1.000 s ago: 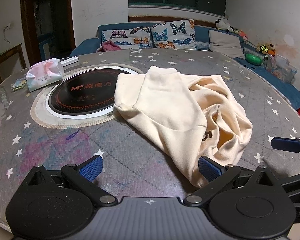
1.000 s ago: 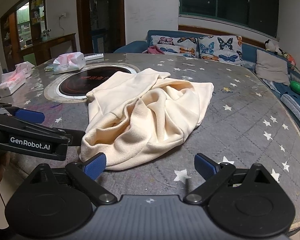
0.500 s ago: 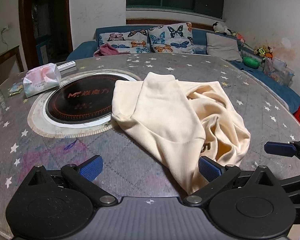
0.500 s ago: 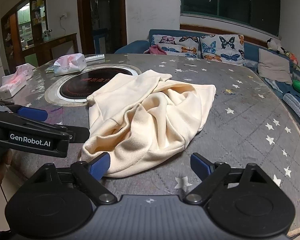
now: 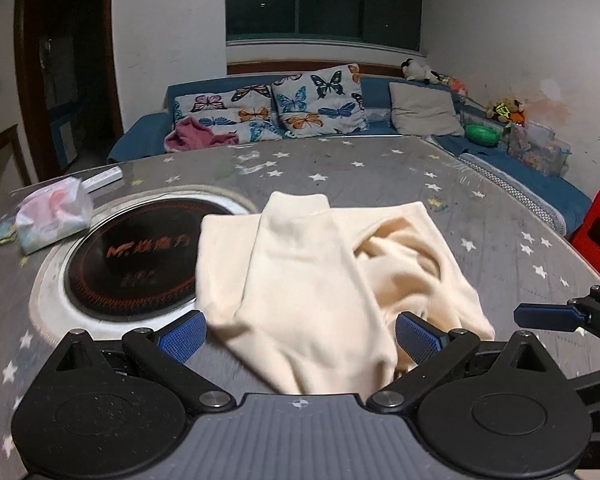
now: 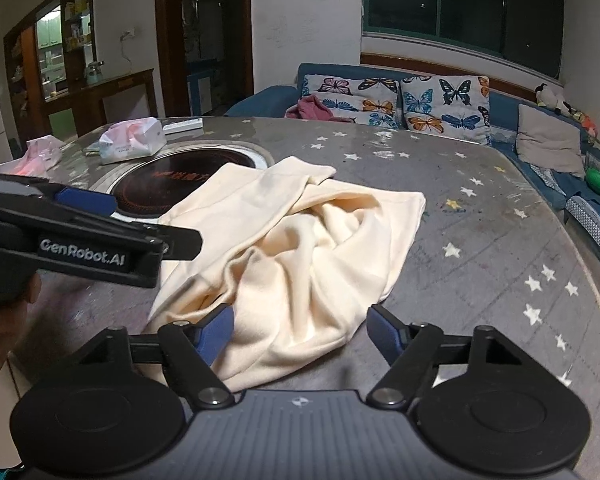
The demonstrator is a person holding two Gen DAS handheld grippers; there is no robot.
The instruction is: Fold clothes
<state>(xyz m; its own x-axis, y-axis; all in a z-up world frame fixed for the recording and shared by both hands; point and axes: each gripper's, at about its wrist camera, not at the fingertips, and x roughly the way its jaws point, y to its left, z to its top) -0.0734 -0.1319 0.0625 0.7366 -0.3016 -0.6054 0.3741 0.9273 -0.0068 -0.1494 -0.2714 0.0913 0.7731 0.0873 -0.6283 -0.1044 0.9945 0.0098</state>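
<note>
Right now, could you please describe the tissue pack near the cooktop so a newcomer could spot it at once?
Start at the round black induction cooktop set into the grey star-patterned table. Just beyond its far left rim sits the tissue pack, with a white remote behind it. It is a soft pink-and-white plastic packet, far smaller than the cream garment on the cooktop's other side.

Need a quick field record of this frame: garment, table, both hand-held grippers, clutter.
garment: cream garment, crumpled in a heap, not folded
surface: grey star-print table with a round black cooktop inset; the garment's far-left edge overlaps the cooktop rim
left hand-held gripper: open, near edge of the garment between its fingers, not clamped
right hand-held gripper: open, garment's near edge between its fingers, not clamped
clutter: tissue pack left of the cooktop, apart from the garment
background: blue sofa with butterfly cushions
</note>
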